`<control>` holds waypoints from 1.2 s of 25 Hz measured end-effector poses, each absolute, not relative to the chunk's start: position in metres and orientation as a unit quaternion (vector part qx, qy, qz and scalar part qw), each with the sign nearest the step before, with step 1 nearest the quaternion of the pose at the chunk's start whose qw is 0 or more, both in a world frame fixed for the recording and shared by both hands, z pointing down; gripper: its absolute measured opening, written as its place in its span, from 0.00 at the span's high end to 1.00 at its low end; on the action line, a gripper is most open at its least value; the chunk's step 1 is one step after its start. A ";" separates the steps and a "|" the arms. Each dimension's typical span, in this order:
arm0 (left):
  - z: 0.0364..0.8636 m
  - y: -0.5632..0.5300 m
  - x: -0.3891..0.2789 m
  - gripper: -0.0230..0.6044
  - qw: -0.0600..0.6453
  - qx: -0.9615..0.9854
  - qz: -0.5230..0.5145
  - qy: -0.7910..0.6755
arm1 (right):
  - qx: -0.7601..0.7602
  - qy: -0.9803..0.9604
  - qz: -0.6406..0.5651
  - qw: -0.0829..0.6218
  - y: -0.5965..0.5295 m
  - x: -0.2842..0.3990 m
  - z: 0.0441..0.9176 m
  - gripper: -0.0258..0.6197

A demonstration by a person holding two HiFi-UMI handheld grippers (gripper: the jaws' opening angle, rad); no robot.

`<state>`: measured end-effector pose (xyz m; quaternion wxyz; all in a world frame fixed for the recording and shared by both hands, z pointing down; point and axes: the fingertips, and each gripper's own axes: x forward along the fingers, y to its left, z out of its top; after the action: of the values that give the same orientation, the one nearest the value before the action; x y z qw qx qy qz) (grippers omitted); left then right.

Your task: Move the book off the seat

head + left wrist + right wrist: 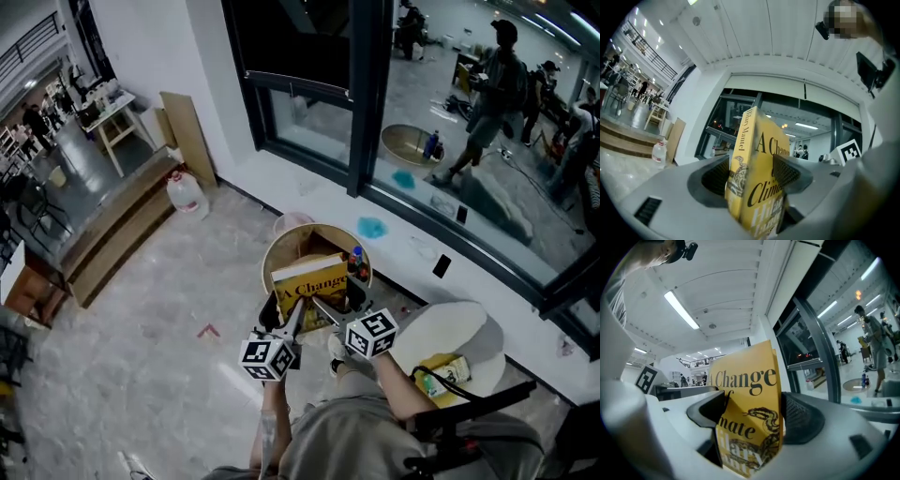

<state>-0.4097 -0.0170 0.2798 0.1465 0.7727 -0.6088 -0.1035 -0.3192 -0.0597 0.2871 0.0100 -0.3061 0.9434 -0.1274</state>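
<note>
One yellow paperback book [307, 279], over one round wooden seat [281, 246]. Two grippers side by side: left gripper [284, 319], right gripper [326, 307], fingers [717, 176] of both clenched on book.

- The book [307, 281] stands between the left claw [289, 321] and the right claw [325, 307], each clamped on its lower part.
- Beneath the book sits a round tub [281, 246], with bottles [356, 262] inside at its right.
- The seat [450, 328] lies right of the tub, with a packet [442, 375] on its near side.
- A jug [187, 195] stands on the floor [141, 309], far left, against the wall [159, 47].
</note>
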 end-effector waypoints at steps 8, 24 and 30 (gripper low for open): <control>0.289 -0.085 -0.493 0.48 0.142 0.726 -0.056 -0.671 | -0.223 0.959 -0.171 0.019 -0.140 -0.412 0.307 0.36; 0.330 -0.254 -0.533 0.48 0.169 0.682 -0.019 -0.711 | -0.181 0.947 -0.264 0.000 -0.313 -0.457 0.359 0.36; 0.312 -0.289 -0.540 0.48 0.167 0.698 -0.031 -0.696 | -0.204 0.944 -0.261 -0.003 -0.346 -0.460 0.340 0.36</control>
<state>-0.5400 -0.2890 0.3119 0.1668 0.6977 -0.6960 -0.0312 -0.4599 -0.3455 0.3402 -0.0035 -0.2038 0.9436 -0.2608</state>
